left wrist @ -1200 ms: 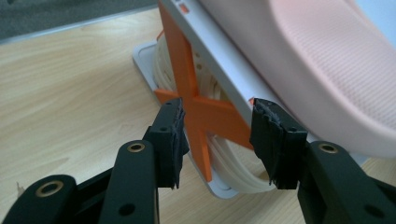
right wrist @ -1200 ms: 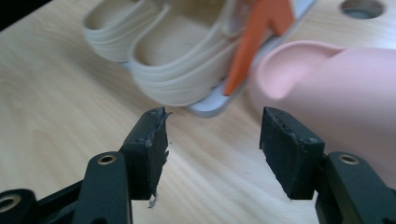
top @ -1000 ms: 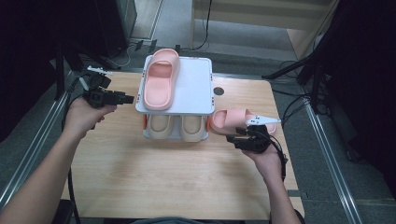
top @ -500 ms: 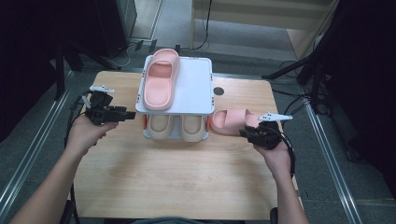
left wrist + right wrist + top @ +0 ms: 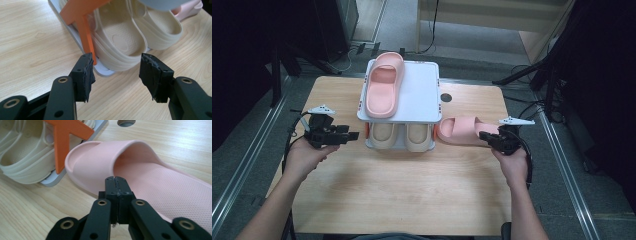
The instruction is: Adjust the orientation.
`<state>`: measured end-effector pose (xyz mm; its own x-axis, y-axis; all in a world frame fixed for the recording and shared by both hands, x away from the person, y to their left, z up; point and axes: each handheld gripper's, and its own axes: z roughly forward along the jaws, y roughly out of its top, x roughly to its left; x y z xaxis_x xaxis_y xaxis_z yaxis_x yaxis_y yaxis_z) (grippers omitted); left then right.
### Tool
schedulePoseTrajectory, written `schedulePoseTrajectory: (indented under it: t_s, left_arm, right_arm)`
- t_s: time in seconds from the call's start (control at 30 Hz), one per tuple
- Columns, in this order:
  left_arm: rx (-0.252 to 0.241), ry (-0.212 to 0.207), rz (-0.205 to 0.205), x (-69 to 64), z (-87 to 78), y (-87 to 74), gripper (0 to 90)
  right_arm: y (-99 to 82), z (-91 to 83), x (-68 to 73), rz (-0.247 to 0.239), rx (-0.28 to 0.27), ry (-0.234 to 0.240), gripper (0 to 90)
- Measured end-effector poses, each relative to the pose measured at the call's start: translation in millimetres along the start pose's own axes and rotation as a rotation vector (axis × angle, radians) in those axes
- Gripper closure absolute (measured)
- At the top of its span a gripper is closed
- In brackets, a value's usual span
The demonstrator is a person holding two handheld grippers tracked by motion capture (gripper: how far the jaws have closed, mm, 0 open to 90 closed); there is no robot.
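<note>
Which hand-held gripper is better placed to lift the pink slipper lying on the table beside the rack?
The right hand-held gripper. It sits at the heel of the pink slipper, jaws shut, having just closed. The left hand-held gripper stands open on the far side of the rack, near the beige slippers.

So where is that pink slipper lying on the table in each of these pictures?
High view: the pink slipper on the table lies right of centre, beside the rack.
Left gripper view: a pink sliver at the top right corner.
Right gripper view: it spans centre and right, behind the shut right gripper.
Shared landmark: the beige slippers on the rack's lower shelf.
</note>
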<state>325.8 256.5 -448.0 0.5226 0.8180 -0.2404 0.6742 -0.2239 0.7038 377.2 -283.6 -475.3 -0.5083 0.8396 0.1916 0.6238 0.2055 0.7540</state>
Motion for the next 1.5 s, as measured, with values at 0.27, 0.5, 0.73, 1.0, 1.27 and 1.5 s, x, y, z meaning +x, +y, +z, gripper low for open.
schedulePoseTrajectory:
  t_s: [0.27, 0.5, 0.73, 1.0, 1.27, 1.5]
  left_arm:
    - [-0.016, 0.006, 0.008, -7.5, 1.1, -13.9, 44.1]
    - [-0.005, 0.011, 0.021, -12.2, 2.2, -25.3, 42.5]
    - [-0.018, 0.025, 0.018, -12.2, -1.3, -33.4, 41.1]
    - [-0.025, 0.031, 0.010, -6.9, -1.7, -36.9, 40.6]
    - [-0.014, 0.030, 0.014, -3.9, 2.9, -36.7, 40.5]
    - [-0.010, 0.027, 0.021, -2.2, 6.1, -34.7, 40.2]
  right_arm:
    - [3.2, 9.7, -14.7, 0.010, 0.022, -0.031, 90.0]
    - [5.2, 22.0, -28.0, 0.037, 0.044, -0.037, 90.0]
    - [7.6, 37.9, -28.2, 0.034, 0.102, -0.012, 90.0]
    - [7.4, 42.0, -26.6, 0.024, 0.130, -0.010, 89.7]
    - [5.6, 39.9, -22.8, 0.020, 0.137, -0.014, 89.5]
    - [3.6, 37.8, -15.2, -0.003, 0.150, -0.026, 89.4]
